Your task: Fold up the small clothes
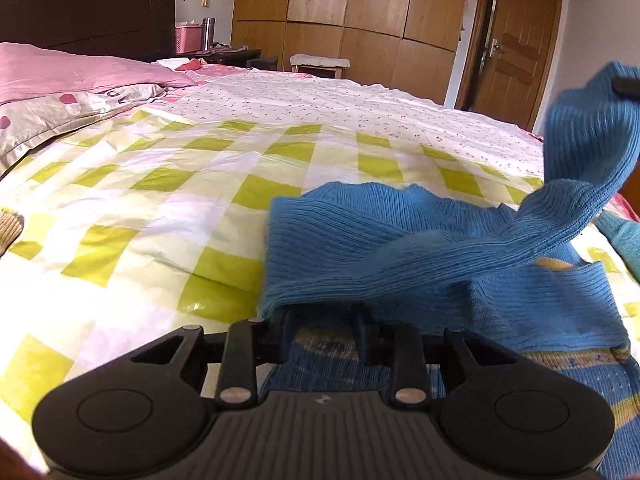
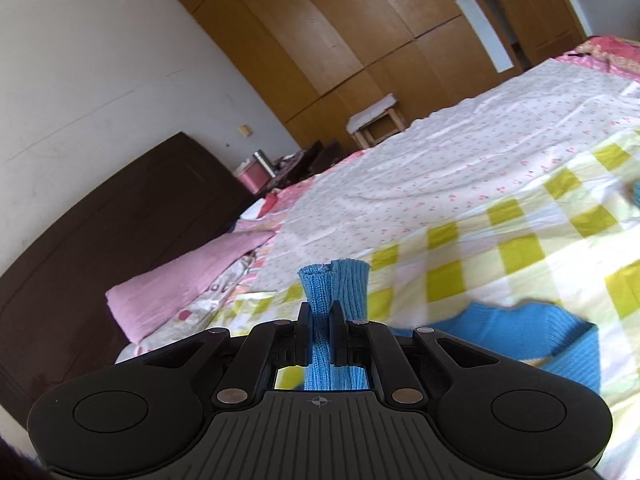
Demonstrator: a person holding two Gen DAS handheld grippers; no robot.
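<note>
Two grippers work one soft, stretchy blue knit garment [image 1: 400, 248] on the checked bedspread [image 1: 160, 208]: right gripper [image 2: 320, 316] pinches its bunched cuff; left gripper [image 1: 324, 320], fingers narrow, tips hidden under the near hem.

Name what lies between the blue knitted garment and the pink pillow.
In the left wrist view, only green-checked bed sheet lies between the blue knitted garment and pink pillow.

A wide bed [image 1: 280, 128] with a checked and flowered cover fills the room; behind it stand a wooden wardrobe [image 1: 352, 8], dark headboard [image 2: 100, 216], and white walls [image 2: 100, 60].
</note>
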